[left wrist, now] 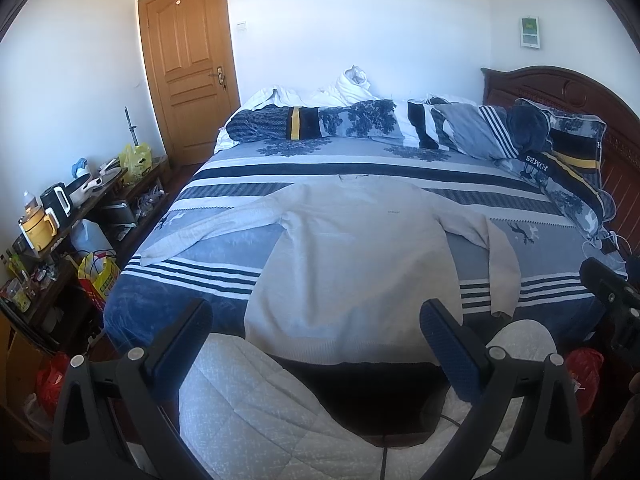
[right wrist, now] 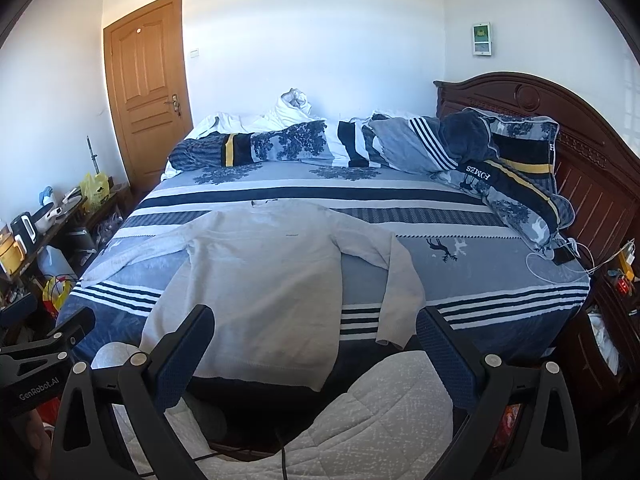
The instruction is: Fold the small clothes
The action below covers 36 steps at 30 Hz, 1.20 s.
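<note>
One sweater point(left wrist: 352, 256) lies on the bed point(left wrist: 360, 168), and two grippers face it from the foot end. The sweater is pale grey-white knit, spread flat and face up, its neckline toward the far pillows and its hem hanging just over the near edge of the mattress. It has two long sleeves: the one on the left stretches out sideways across the striped cover, and the one on the right bends at the elbow and runs down toward the near edge, its cuff lying at the bed's edge. A small dark mark sits on the chest. The bed carries a blue, white and navy striped cover, a heap of patterned pillows point(left wrist: 400, 124) along the far side, and a dark wooden headboard point(right wrist: 560, 140) on the right. The left gripper point(left wrist: 316, 344) hangs low before the hem with its jaws spread wide, grasping nothing. The right gripper point(right wrist: 316, 344) hangs likewise in front of the hem, jaws apart and empty, level with the other. Below both are the person's knees in quilted white trousers point(left wrist: 248, 400). A wooden door point(left wrist: 188, 56) stands closed at far left.
</note>
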{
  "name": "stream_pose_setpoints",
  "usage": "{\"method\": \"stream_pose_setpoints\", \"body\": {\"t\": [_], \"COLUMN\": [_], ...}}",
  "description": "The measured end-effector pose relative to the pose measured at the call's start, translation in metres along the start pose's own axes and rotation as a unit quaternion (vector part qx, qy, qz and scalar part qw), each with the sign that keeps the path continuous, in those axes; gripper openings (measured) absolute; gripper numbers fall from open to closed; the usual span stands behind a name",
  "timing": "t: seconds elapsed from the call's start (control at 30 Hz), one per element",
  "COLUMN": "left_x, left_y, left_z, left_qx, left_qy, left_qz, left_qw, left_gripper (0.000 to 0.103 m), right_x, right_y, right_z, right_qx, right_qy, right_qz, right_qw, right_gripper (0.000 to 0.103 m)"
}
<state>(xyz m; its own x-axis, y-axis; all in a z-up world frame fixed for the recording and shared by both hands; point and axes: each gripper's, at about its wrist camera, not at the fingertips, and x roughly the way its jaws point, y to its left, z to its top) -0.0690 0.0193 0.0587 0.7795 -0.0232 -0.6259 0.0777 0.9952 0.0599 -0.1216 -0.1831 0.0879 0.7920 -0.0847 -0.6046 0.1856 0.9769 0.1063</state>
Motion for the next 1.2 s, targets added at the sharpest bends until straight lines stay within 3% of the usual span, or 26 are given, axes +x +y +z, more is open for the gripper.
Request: {"method": "stream_pose_setpoints", "body": {"t": [0.73, 0.93, 1.03, 1.13, 1.2], "left_x": [0.009, 0.055, 0.066, 0.075, 0.083], "left_y": [0.006, 0.015, 0.017, 0.014, 0.009], "left_z": [-0.012, -0.021, -0.017, -0.013, -0.012], "left_qx": [0.004, -0.005, -0.013, -0.013, -0.001], "left_qy": [0.014, 0.089, 0.093, 0.076, 0.068], "left_qz": [0.002, 0.009, 0.013, 0.027, 0.031], "left_qw": [0.9999, 0.9959, 0.9955, 0.9966, 0.9972], "left_gripper": [0.103, 0.103, 0.103, 0.103, 0.103], "right_x": [0.006, 0.029, 0.039, 0.058, 0.071], "right_y": [-0.002, 0.004, 0.009, 0.006, 0.005], "right_z": [-0.009, -0.011, -0.009, -0.006, -0.004], "right_qx": [0.010, 0.013, 0.015, 0.048, 0.052], "right_qy": [0.005, 0.006, 0.005, 0.015, 0.029], "right_qz": [-0.001, 0.028, 0.054, 0.108, 0.114], "right_qw": [1.000, 1.000, 0.998, 0.993, 0.992], "right_gripper": [0.102, 0.102, 0.102, 0.102, 0.102]}}
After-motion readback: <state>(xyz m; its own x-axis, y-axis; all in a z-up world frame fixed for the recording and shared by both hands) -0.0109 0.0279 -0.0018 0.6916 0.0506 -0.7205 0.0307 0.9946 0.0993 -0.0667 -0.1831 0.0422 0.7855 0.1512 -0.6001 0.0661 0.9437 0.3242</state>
